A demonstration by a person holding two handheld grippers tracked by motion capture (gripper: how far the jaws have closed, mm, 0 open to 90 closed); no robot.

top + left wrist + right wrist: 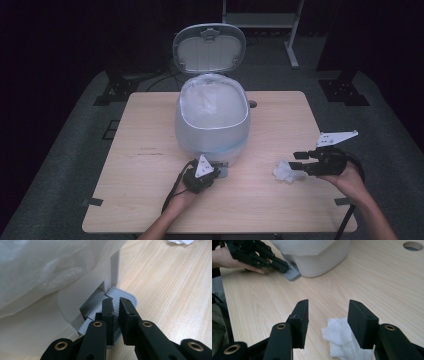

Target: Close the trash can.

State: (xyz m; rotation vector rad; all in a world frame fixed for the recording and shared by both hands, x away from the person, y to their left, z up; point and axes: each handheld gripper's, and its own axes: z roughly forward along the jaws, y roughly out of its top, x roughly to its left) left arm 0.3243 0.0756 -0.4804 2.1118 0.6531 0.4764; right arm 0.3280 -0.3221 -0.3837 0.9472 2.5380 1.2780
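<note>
The left claw [212,172], nearly closed, is pressing the pedal [122,296] of the lined trash bin [212,125], holding its lid [209,48] up. The right claw [328,323], open, is straddling the crumpled tissue [343,340] on the tabletop [150,175]'s near right, not yet gripped or binned.

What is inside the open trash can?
A thin white plastic bag lines the trash can and folds over its rim. The bag looks crumpled inside. Whether any trash lies at the bottom cannot be seen, because the bag's folds hide it.
</note>
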